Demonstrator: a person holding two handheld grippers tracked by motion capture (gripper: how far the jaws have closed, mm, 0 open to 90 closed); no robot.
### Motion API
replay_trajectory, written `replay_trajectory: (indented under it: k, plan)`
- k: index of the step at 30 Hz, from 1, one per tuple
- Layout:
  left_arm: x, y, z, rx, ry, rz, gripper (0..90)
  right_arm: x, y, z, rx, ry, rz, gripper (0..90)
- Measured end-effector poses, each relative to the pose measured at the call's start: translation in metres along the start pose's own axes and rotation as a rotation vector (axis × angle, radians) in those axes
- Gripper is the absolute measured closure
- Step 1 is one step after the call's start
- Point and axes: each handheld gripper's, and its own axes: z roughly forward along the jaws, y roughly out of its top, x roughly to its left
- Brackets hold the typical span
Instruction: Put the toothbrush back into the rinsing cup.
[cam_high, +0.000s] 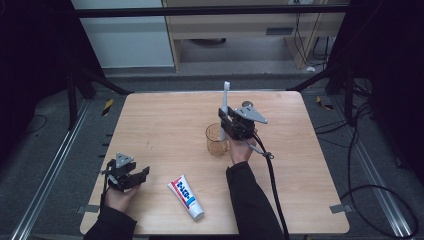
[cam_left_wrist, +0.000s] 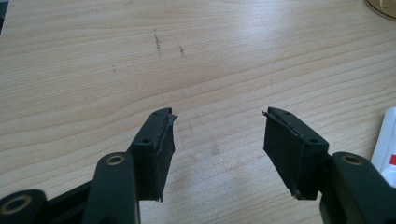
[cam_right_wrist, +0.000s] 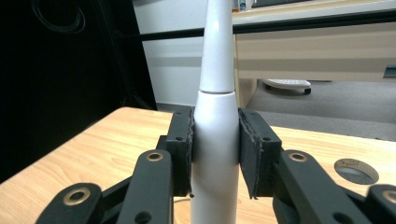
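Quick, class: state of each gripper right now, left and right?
Left gripper: open, holding nothing, low over the table.
Right gripper: closed on the white toothbrush, held upright above the glass cup.

A pale wooden surface (cam_high: 160, 120) stands on grey carpeted floor (cam_high: 45, 150), framed by dark metal rails (cam_high: 50, 170). Behind it sit a light wooden cabinet (cam_high: 240, 25) and a white panel (cam_high: 120, 35); black cables (cam_high: 380, 195) trail at right
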Motion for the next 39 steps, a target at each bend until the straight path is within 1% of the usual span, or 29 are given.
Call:
replay_trajectory:
  k: [9,13,18,22,30,32,39]
  plan:
    - [0.000,0.000,0.000,-0.001,0.001,0.002,41.8,-0.003,-0.010,0.000,0.029,0.002,0.010,67.6]
    - [0.000,0.000,0.000,-0.001,0.002,0.002,41.7,-0.003,-0.014,0.000,0.053,0.006,-0.005,67.6]
    - [0.000,0.000,0.000,0.000,0.002,0.004,41.7,-0.006,-0.019,0.000,0.086,0.013,0.004,67.5]
    - [-0.001,0.000,0.000,0.001,0.002,0.003,41.7,-0.008,-0.021,-0.001,0.107,0.020,0.001,67.5]
    - [-0.001,0.000,0.000,0.002,0.002,0.004,41.7,-0.008,-0.028,-0.002,0.157,0.032,-0.028,67.4]
    - [-0.001,0.000,0.000,0.002,0.002,0.003,41.7,-0.007,-0.029,-0.001,0.164,0.031,-0.041,67.4]
    - [0.000,0.000,0.000,0.003,0.001,0.003,41.6,-0.004,-0.031,-0.001,0.172,0.037,-0.061,67.1]
